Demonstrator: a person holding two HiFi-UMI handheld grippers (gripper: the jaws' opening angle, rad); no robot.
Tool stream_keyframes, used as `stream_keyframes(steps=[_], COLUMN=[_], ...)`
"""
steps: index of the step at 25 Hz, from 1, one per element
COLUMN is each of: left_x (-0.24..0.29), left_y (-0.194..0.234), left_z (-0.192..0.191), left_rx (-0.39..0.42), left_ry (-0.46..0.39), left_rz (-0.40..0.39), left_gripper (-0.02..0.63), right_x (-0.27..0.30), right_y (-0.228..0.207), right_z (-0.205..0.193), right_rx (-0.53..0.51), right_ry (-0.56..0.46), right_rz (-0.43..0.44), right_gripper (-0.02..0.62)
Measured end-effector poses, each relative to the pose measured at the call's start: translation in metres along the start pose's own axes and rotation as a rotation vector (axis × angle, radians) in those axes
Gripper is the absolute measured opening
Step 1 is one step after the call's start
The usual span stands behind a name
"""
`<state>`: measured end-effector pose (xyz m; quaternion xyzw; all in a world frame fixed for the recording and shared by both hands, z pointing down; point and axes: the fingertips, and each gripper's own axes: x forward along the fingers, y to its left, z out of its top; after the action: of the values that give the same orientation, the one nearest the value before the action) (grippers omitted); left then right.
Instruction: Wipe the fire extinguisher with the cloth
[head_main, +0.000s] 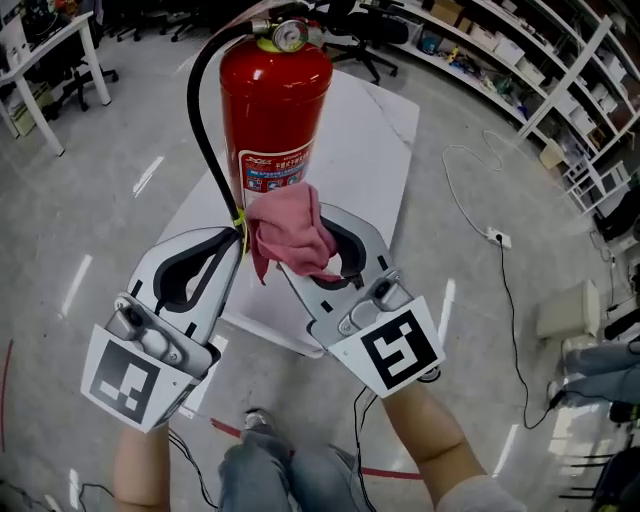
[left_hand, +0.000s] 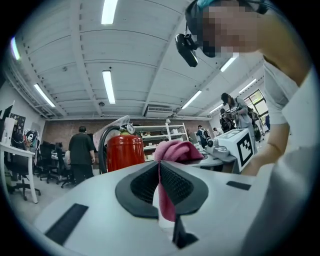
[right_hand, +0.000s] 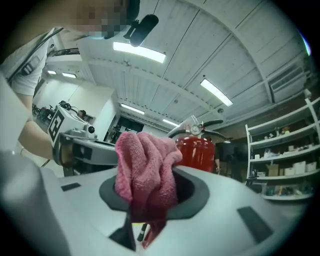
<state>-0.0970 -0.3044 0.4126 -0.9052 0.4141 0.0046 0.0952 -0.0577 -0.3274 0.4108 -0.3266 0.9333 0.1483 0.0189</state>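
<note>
A red fire extinguisher (head_main: 275, 100) with a black hose (head_main: 205, 140) and a gauge on top stands upright on a white table (head_main: 375, 140). A bunched pink cloth (head_main: 290, 235) hangs just in front of its lower label, held by both grippers. My left gripper (head_main: 236, 240) is shut on one edge of the cloth (left_hand: 165, 200), left of the bunch. My right gripper (head_main: 305, 255) is shut on the main wad (right_hand: 145, 170). The extinguisher (left_hand: 122, 152) stands beyond the left gripper's jaws, and it (right_hand: 199, 152) also rises behind the wad. Both grippers sit low, near the table's front edge.
Cables and a power strip (head_main: 497, 238) lie on the floor at the right. Shelving (head_main: 560, 70) runs along the far right, a white desk (head_main: 40, 60) and office chairs stand at the back left. A person in black (left_hand: 81, 150) stands far off.
</note>
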Motion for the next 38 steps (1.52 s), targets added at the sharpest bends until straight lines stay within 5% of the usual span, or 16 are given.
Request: stream_keyframes(steps=[20, 31, 38], left_x=[-0.046, -0.101, -0.112], left_y=[-0.082, -0.187, -0.191], left_z=[0.372, 0.443, 0.470], left_rx=[-0.095, -0.096, -0.135], left_ry=[0.021, -0.030, -0.059], left_rz=[-0.035, 0.003, 0.039], left_gripper=[0.017, 0.017, 0.017], right_x=[-0.102, -0.202, -0.218], right_y=[-0.002, 0.050, 0.056], right_z=[0.383, 0.450, 0.473], right_rx=[0.135, 0.179, 0.179], right_ry=[0.014, -0.023, -0.019], right_rz=[0.079, 0.127, 0.122], right_gripper=[0.135, 0.137, 0.137])
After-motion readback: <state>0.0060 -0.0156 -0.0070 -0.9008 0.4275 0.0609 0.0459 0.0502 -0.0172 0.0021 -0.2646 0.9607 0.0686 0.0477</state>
